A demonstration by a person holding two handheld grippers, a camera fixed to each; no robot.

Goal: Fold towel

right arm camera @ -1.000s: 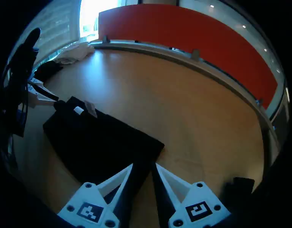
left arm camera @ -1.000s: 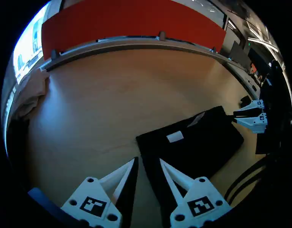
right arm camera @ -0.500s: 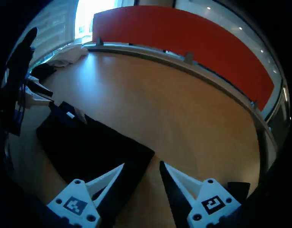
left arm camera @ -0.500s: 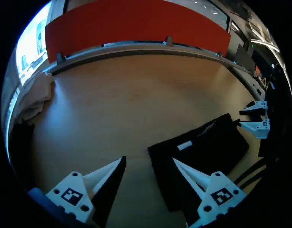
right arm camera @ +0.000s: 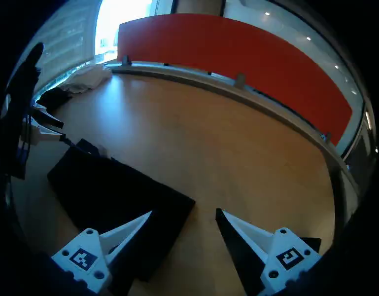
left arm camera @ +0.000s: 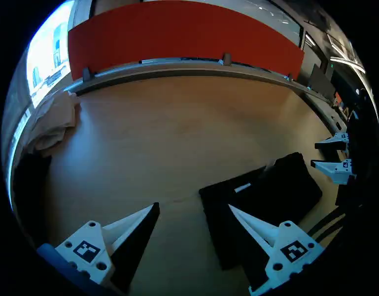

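Note:
A black towel (left arm camera: 273,190) lies folded flat on the wooden table (left arm camera: 164,128), with a small white tag (left arm camera: 242,187) on top. My left gripper (left arm camera: 193,206) is open just off the towel's near corner, its right finger over the towel's edge. At the towel's far end the right gripper (left arm camera: 314,154) is open too. In the right gripper view the same towel (right arm camera: 110,192) lies ahead on the left. My right gripper (right arm camera: 184,212) stands wide open at its near corner, holding nothing. The left gripper (right arm camera: 60,132) shows at the towel's far end.
A red panel (left arm camera: 184,34) and a grey rail run along the table's far edge. A beige cloth (left arm camera: 53,121) is heaped at the far left; in the right gripper view a pale cloth (right arm camera: 86,79) and a dark cloth (right arm camera: 53,98) lie nearby.
Both grippers went from shut on the towel's corners to wide open. They let go of the towel and drew back a little; the towel now rests on the table.

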